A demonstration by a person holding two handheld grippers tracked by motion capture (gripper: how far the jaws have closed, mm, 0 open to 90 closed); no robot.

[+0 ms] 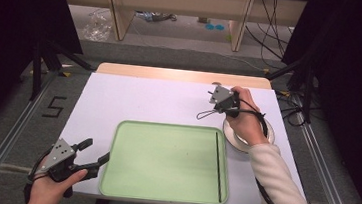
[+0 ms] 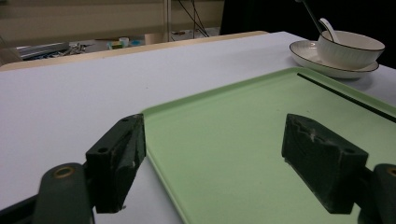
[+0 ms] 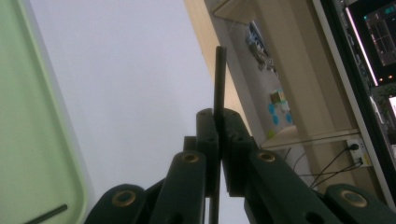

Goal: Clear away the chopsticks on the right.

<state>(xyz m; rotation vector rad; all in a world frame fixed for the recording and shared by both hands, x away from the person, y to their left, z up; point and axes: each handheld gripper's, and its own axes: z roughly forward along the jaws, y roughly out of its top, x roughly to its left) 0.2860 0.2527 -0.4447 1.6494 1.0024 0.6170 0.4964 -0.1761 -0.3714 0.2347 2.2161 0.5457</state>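
My right gripper [image 3: 219, 114] is shut on a thin black chopstick [image 3: 219, 74] that sticks out past the fingertips. In the high view the right gripper [image 1: 218, 97] is raised above the table's far right, over a white bowl on a saucer [image 1: 231, 137]. A second black chopstick [image 1: 218, 163] lies along the right side of the green tray [image 1: 166, 130]. My left gripper [image 1: 96, 150] stands open at the tray's near left corner, with its jaws astride the tray's rim [image 2: 154, 116] and nothing held between them.
The white bowl [image 2: 350, 46] with a spoon [image 2: 329, 28] in it stands on its saucer [image 2: 308, 53], right of the tray. The white table top [image 1: 134, 97] stretches behind the tray. Shelves and cables lie beyond the far edge.
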